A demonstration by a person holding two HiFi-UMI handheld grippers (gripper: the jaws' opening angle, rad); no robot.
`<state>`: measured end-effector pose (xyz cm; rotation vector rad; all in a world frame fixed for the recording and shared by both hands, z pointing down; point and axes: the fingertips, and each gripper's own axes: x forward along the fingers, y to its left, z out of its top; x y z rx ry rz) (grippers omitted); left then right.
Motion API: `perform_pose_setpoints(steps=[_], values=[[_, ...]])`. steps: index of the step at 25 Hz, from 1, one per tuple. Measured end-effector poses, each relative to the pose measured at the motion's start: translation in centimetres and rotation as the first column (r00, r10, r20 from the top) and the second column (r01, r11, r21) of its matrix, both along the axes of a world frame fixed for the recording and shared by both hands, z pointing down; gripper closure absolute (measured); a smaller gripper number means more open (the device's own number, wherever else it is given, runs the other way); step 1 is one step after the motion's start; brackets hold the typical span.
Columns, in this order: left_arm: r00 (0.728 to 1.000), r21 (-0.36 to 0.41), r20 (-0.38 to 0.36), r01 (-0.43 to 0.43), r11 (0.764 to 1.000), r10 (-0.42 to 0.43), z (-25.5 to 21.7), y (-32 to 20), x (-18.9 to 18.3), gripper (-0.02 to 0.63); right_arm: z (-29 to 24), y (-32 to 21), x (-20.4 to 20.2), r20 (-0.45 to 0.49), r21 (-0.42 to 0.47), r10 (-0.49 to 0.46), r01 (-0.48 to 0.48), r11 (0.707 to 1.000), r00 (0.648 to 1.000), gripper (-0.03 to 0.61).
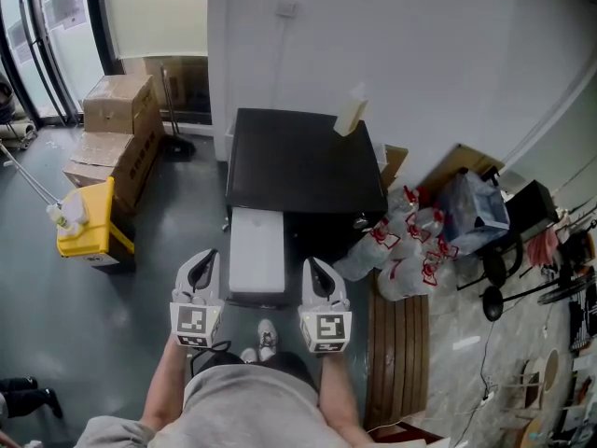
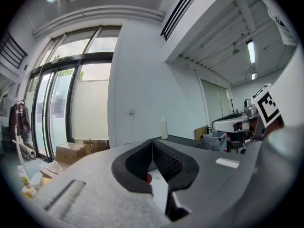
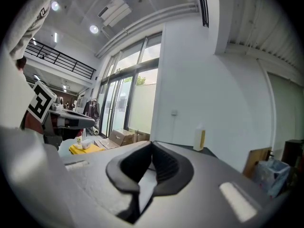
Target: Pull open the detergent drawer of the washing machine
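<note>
White detergent drawer (image 1: 256,250) projecting from the front left of the dark-topped washing machine (image 1: 303,161), long axis running out toward the person, left gripper (image 1: 207,258) and right gripper (image 1: 312,264) flanking it, fingers closed and empty, grey floor (image 1: 177,213), white wall (image 1: 420,45), cardboard boxes (image 1: 117,124) at left.

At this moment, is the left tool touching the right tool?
Apart. The head view shows the left tool and the right tool side by side, with a clear gap between them, in front of the washing machine.
</note>
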<state>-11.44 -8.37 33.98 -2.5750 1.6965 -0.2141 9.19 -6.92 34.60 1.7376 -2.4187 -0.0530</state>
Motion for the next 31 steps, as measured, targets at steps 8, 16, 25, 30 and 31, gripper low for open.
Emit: perform_pose_setpoints(steps=[8, 16, 25, 30, 31], values=[[1.0, -0.016, 0.003, 0.006, 1.0, -0.006, 0.6, 0.0, 0.3, 0.6, 0.2, 0.1, 0.2, -0.014, -0.002, -0.003, 0.003, 1.0, 1.0, 0.572], [1.0, -0.021, 0.005, 0.009, 1.0, -0.009, 0.7, -0.1, 0.8, 0.6, 0.3, 0.1, 0.7, -0.01, 0.0, -0.003, 0.003, 1.0, 1.0, 0.572], [1.0, -0.028, 0.005, 0.006, 1.0, -0.005, 1.0, 0.3, 1.3, 0.6, 0.2, 0.5, 1.0, -0.007, 0.007, -0.007, 0.007, 1.0, 1.0, 0.572], [1.0, -0.031, 0.01, 0.006, 1.0, -0.006, 1.1, 0.4, 1.4, 0.6, 0.4, 0.7, 1.4, -0.005, 0.006, 0.001, -0.001, 1.0, 1.0, 0.572], [1.0, -0.032, 0.012, 0.007, 0.999, -0.007, 1.0, 0.4, 1.4, 0.6, 0.4, 0.8, 1.4, -0.005, 0.005, 0.002, -0.002, 1.0, 1.0, 0.572]])
